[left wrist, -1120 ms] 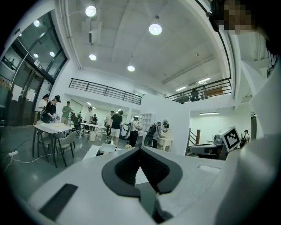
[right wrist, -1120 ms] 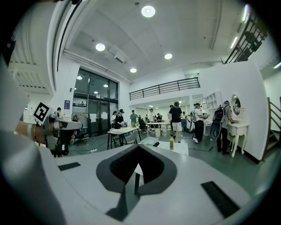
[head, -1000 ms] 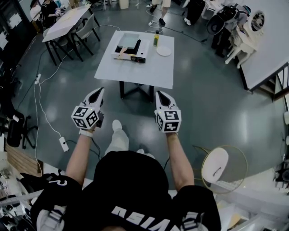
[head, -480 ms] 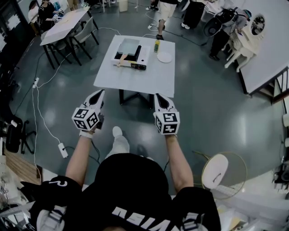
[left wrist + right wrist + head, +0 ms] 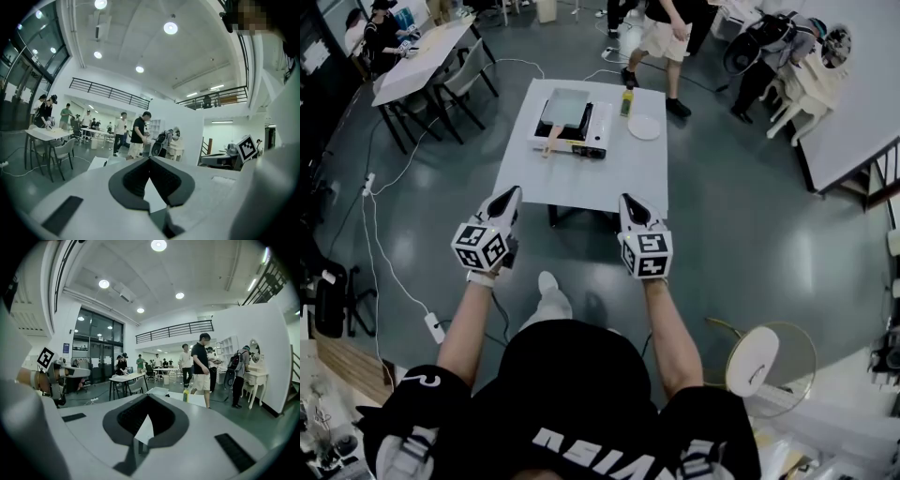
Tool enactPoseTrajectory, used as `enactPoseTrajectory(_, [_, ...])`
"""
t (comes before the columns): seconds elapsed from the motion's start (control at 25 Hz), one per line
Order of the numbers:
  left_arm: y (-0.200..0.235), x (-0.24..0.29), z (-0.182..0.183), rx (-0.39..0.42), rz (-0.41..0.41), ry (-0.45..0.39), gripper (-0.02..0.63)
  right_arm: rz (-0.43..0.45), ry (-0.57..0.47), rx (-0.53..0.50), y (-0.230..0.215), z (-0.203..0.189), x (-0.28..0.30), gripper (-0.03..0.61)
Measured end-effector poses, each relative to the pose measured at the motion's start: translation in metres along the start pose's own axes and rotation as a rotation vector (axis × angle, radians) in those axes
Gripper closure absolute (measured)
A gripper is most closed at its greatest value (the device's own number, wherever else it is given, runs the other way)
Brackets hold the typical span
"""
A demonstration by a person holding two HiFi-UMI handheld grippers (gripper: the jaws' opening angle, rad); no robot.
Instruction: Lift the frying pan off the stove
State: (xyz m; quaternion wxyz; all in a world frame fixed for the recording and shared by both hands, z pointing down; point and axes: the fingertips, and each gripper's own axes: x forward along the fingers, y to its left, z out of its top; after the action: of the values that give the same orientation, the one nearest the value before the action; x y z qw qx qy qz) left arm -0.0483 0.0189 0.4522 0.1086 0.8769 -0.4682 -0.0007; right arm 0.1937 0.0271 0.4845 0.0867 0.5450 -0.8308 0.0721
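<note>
A square grey frying pan (image 5: 565, 106) with a wooden handle (image 5: 551, 142) sits on a portable stove (image 5: 581, 139) at the far end of a white table (image 5: 581, 173). Both grippers are held out over the floor, short of the table's near edge. The left gripper (image 5: 514, 191) is shut and empty. The right gripper (image 5: 628, 199) is also shut with nothing in it. In the left gripper view the closed jaws (image 5: 149, 160) point at the room beyond. In the right gripper view the shut jaws (image 5: 147, 397) point toward the table (image 5: 194, 399).
A yellow-green bottle (image 5: 627, 100) and a white plate (image 5: 643, 127) stand right of the stove. A person in shorts (image 5: 666, 37) walks beyond the table. Chairs and a long table (image 5: 422, 56) are at upper left, a power strip (image 5: 434, 327) lies at left, a round stool (image 5: 753, 359) at right.
The table with the stove has come nearer to both grippers as the person walks toward it. A person in shorts has come into view beyond the table. Both grippers stay shut.
</note>
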Motion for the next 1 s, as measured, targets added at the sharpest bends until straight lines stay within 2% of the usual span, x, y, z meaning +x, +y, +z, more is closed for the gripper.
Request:
enactPoseTrajectory(0.48, [0.099, 0.071, 0.027, 0.006, -0.059, 0.038, 0.615, -0.037, -0.001, 0.026, 0.006, 0.035, 0.117, 0.583])
enactPoseTrajectory(1.0, [0.192, 0.104, 0.038, -0.022, -0.086, 0.059, 0.615, -0.049, 0.029, 0.024, 0.032, 0.05, 0.213, 0.583])
